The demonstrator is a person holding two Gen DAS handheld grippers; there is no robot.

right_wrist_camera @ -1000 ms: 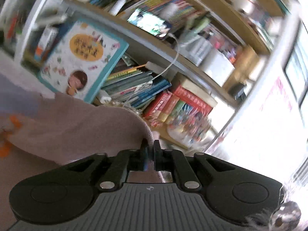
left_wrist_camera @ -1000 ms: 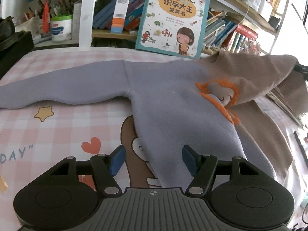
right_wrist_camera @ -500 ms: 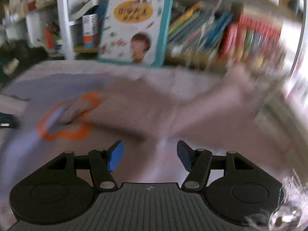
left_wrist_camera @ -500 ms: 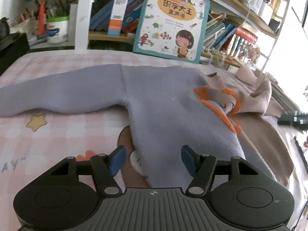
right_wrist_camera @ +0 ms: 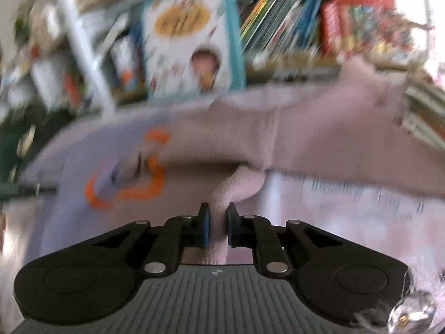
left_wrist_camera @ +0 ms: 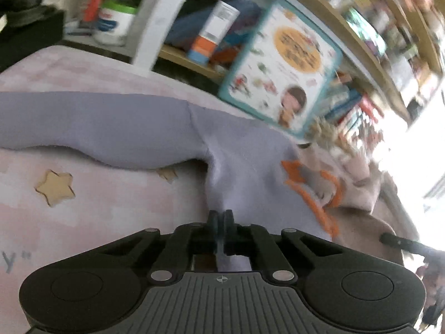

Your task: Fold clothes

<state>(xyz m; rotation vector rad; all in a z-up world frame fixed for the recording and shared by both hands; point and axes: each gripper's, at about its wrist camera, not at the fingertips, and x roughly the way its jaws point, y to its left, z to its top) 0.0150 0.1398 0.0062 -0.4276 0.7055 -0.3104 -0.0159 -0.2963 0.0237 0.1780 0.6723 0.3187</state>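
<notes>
Both tongs pinch the soft, limp sweater (left_wrist_camera: 250, 161): left tongs (left_wrist_camera: 221, 220) at its lavender hem, right tongs (right_wrist_camera: 218, 220) on a bunched pink fold; light fleece, likely droops.

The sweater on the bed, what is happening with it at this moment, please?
A person is folding a two-tone sweater that lies on a pink checked bedsheet, with a handheld gripper in each hand. The left gripper is shut on the lilac half near its lower edge. The right gripper is shut on a bunch of the beige-pink half. The lilac sleeve lies stretched out flat to the side. Both views are blurred, so the grippers seem to be moving.
</notes>
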